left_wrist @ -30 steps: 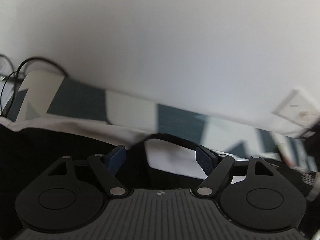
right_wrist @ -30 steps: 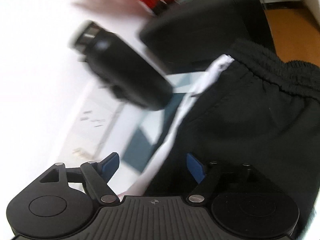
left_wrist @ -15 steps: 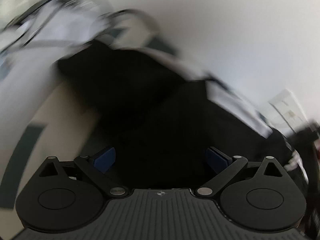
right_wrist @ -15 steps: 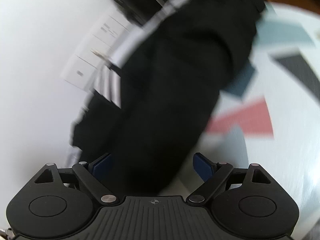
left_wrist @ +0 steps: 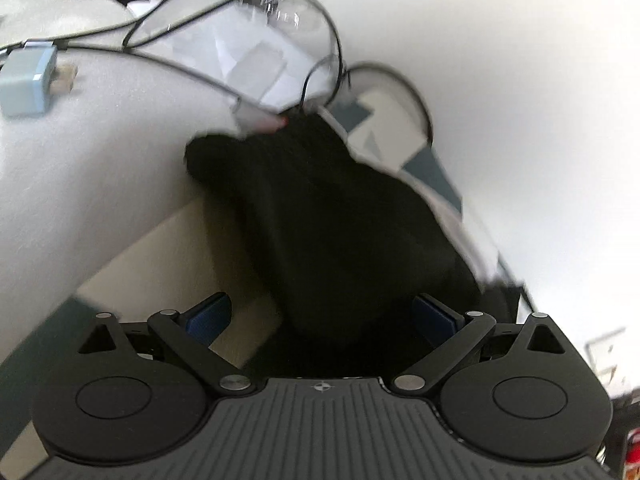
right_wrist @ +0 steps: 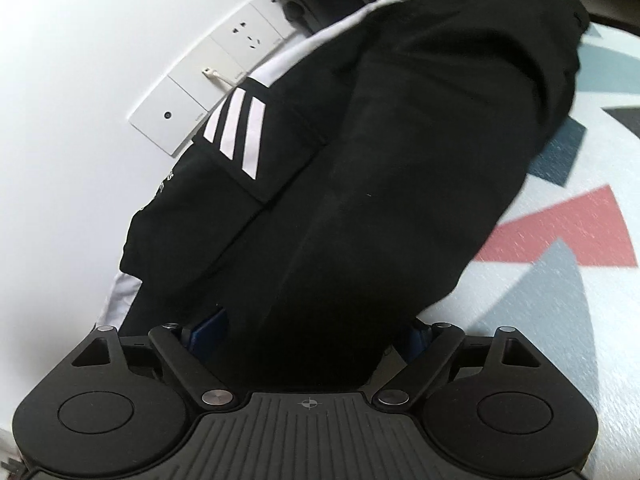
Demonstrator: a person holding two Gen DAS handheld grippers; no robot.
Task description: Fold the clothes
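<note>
The left gripper (left_wrist: pixel 322 316), a black two-finger tool with blue pads (left_wrist: pixel 210 314), stands with its jaws spread wide over a mound of black fabric garment (left_wrist: pixel 332 220); the cloth fills the gap between the fingers, but neither pad visibly presses on it. The garment lies on a patterned cloth surface of cream, teal and grey shapes (left_wrist: pixel 160 256), its far end reaching toward a tangle of thin black cables (left_wrist: pixel 332 36) and loose white papers (left_wrist: pixel 248 60) beside a white wall (left_wrist: pixel 500 80). A pale blue box-shaped plug adapter (left_wrist: pixel 28 80) sits at the left edge of that view, well apart from the clothing. The picture is blurred.

The right gripper (right_wrist: pixel 316 332), of the same black build, also has its jaws wide apart, with a thick fold of the black garment (right_wrist: pixel 400 140) passing between the blue pads (right_wrist: pixel 210 326), which are mostly hidden by the cloth; whether they bear on it cannot be told. From the right wrist camera the garment shows three white slanted stripes (right_wrist: pixel 238 132) on a dark panel, a white side band (right_wrist: pixel 316 44) and faint white lettering near the hem. It is bunched against the white wall, partly covering a row of white wall sockets and switch plates (right_wrist: pixel 208 80). To the right lies the patterned cloth surface (right_wrist: pixel 560 240), here showing a red wedge, grey-blue shapes and white ground.
</note>
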